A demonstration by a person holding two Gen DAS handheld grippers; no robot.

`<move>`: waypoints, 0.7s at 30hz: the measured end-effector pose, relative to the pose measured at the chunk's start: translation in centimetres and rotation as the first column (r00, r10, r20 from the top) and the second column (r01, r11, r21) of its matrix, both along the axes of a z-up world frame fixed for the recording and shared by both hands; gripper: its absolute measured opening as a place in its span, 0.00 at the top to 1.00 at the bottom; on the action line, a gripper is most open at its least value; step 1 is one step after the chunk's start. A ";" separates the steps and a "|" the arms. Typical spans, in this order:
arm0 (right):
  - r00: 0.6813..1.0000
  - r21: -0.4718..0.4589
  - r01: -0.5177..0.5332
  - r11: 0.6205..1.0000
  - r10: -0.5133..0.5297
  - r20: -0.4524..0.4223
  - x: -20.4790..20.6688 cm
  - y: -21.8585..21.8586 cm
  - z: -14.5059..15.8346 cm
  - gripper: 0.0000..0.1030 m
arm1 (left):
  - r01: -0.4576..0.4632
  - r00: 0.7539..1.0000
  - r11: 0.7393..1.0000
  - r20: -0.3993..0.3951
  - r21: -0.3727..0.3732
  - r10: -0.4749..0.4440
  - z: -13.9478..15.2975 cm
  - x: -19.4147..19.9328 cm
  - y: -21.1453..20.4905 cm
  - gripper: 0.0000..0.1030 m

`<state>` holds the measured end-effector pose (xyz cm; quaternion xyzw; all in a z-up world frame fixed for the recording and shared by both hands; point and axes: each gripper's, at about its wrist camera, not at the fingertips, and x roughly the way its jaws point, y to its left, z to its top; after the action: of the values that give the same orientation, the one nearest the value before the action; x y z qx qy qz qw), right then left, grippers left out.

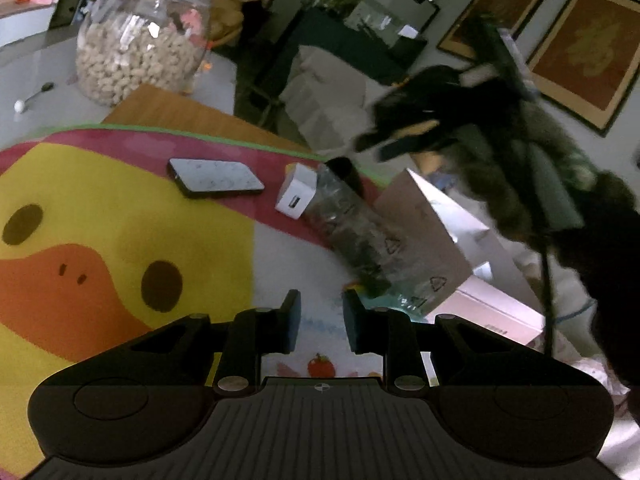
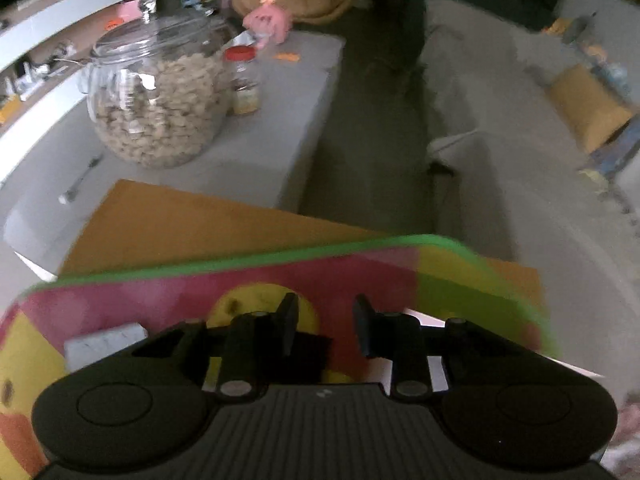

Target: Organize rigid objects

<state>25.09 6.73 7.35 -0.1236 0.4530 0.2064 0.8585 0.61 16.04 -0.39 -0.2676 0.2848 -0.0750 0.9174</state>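
Note:
On the duck-print mat (image 1: 120, 208) lie a dark phone (image 1: 216, 178), a white charger cube (image 1: 296, 196) and a clear plastic bottle (image 1: 352, 232) on its side, its base against a white box (image 1: 432, 240). My left gripper (image 1: 320, 320) hovers low over the mat just left of the bottle's base, pads close together with nothing between them. My right gripper (image 1: 380, 146), blurred and held by a furry-sleeved arm, hangs above the bottle's dark cap. In the right wrist view the right gripper (image 2: 326, 328) is open and empty over the mat's far edge (image 2: 360, 272), with a white block (image 2: 104, 344) at its left.
A big glass jar of pale nuts (image 1: 136, 44) (image 2: 160, 96) stands on the grey counter beyond a wooden board (image 1: 180, 116). A small red-lidded jar (image 2: 244, 80) is beside it, and a spoon (image 1: 34, 98) lies to the left. A sofa (image 2: 500, 100) lies beyond.

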 end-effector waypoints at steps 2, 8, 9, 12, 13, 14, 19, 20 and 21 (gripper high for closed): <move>0.999 -0.012 -0.001 1.000 0.001 -0.035 0.7 1.0 -1.1 0.50 | -0.002 1.000 1.000 0.003 -0.017 0.002 0.0 0.1 0.2 0.75; 0.999 -0.106 -0.018 0.994 0.013 -0.047 1.0 2.8 -3.6 0.52 | -0.066 0.997 0.997 0.048 -0.029 0.067 0.5 -0.9 1.0 0.75; 0.997 -0.098 -0.039 0.994 0.032 -0.075 0.9 2.8 -3.8 0.63 | -0.078 0.995 0.997 0.054 -0.028 0.079 0.6 -1.0 1.2 0.75; 0.993 -0.122 -0.101 0.987 0.091 -0.079 -1.4 3.1 -4.0 0.62 | -0.119 0.990 0.992 0.066 -0.036 0.121 0.8 -1.1 1.7 0.75; 0.989 -0.125 -0.131 0.983 0.121 -0.086 -2.4 3.2 -4.0 0.63 | -0.131 0.989 0.991 0.071 -0.036 0.133 0.9 -1.2 1.9 0.75; 0.985 -0.125 -0.156 0.980 0.145 -0.094 -3.4 3.3 -4.0 0.63 | -0.141 0.987 0.989 0.075 -0.034 0.144 0.9 -1.2 1.9 0.75; 0.956 -0.072 -0.256 0.964 0.241 -0.168 -7.9 2.5 -3.7 0.63 | -0.145 0.984 0.989 0.103 -0.016 0.146 1.2 -1.5 1.8 0.75; 0.949 -0.057 -0.268 0.962 0.254 -0.185 -8.8 2.3 -3.7 0.62 | -0.146 0.983 0.989 0.107 -0.012 0.147 1.2 -1.7 1.7 0.75; 0.944 -0.049 -0.283 0.958 0.270 -0.189 -9.8 2.0 -3.6 0.62 | -0.152 0.982 0.988 0.111 -0.011 0.152 1.2 -1.8 1.8 0.75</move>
<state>15.32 8.76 3.77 -0.1991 0.5143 0.3178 0.7713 -1.14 17.80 0.80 -0.2850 0.2120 -0.0200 0.9346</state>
